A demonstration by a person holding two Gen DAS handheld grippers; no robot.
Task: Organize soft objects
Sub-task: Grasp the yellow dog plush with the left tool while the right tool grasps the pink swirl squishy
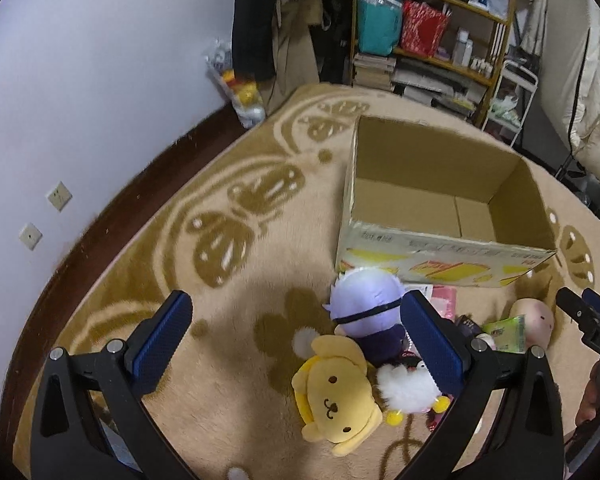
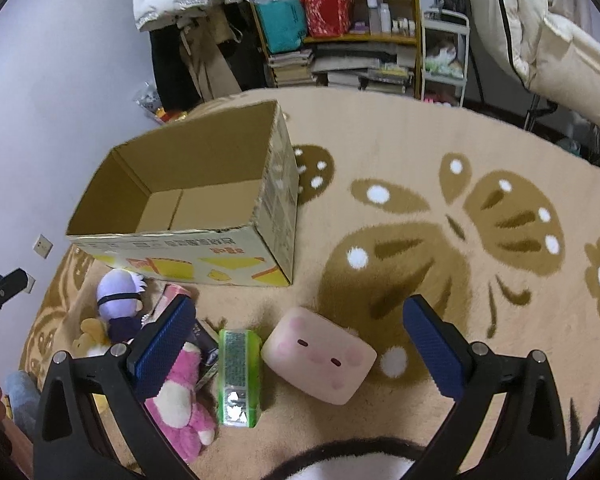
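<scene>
An open, empty cardboard box (image 1: 440, 248) stands on the rug; it also shows in the right wrist view (image 2: 188, 256). In front of it lie a yellow dog plush (image 1: 336, 400), a white-haired purple plush (image 1: 366, 308) (image 2: 118, 296), a white fluffy toy (image 1: 404, 390), a pink plush (image 2: 180, 392), a green packet (image 2: 238, 376) and a pink pig cushion (image 2: 320, 354) (image 1: 534, 318). My left gripper (image 1: 296, 344) is open above the yellow dog and purple plush. My right gripper (image 2: 300, 356) is open over the pig cushion and green packet. Both are empty.
A beige rug (image 2: 460, 160) with brown butterfly patterns covers the floor. A shelf (image 1: 432, 32) of bags and books and hanging clothes (image 1: 276, 20) stand at the back. A white wall (image 1: 80, 100) runs on the left. A pink box (image 2: 176, 294) lies by the carton.
</scene>
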